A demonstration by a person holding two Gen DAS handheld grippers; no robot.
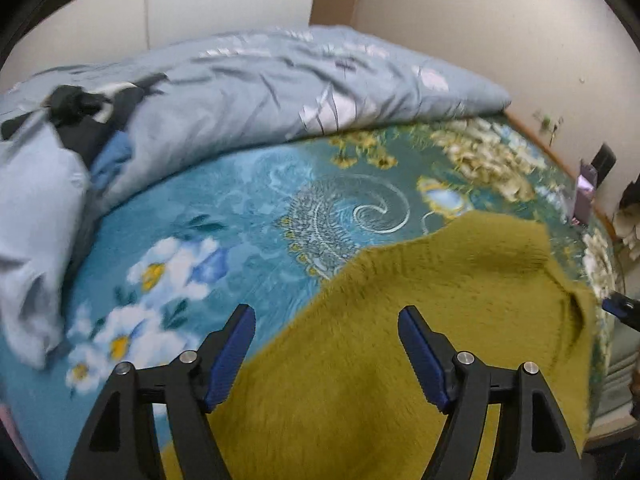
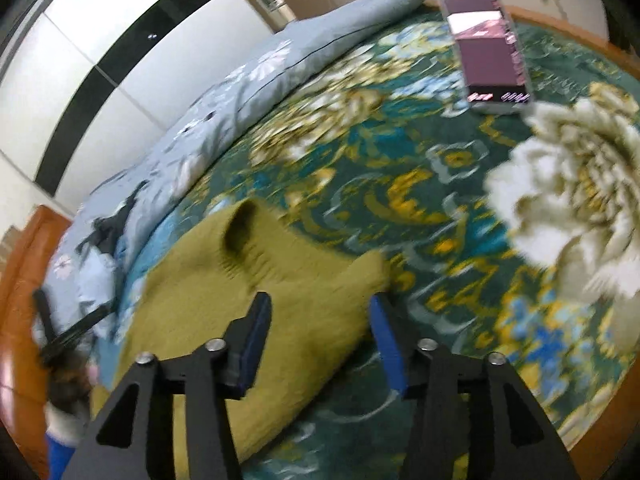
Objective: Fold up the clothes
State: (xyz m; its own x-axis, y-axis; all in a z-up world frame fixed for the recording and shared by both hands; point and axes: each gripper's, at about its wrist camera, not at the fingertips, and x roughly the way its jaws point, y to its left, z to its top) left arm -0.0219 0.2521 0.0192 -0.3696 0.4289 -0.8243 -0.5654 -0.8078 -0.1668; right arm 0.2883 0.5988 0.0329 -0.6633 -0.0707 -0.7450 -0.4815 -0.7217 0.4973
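An olive-green fuzzy garment [image 1: 420,320] lies spread on the floral bedspread [image 1: 224,216]. My left gripper [image 1: 326,312] is open and empty, hovering over the garment's left edge. In the right wrist view the same garment [image 2: 256,292] lies partly folded, with a sleeve or corner reaching to the right. My right gripper [image 2: 318,304] is open and empty just above that end. The tip of the right gripper [image 1: 620,308] shows at the right edge of the left wrist view.
A light-blue duvet [image 1: 280,92] is heaped along the far side of the bed, with dark clothes [image 1: 84,116] on it at left. A phone [image 2: 488,40] lies on the bedspread near the wooden bed frame [image 2: 560,20]. White walls stand behind.
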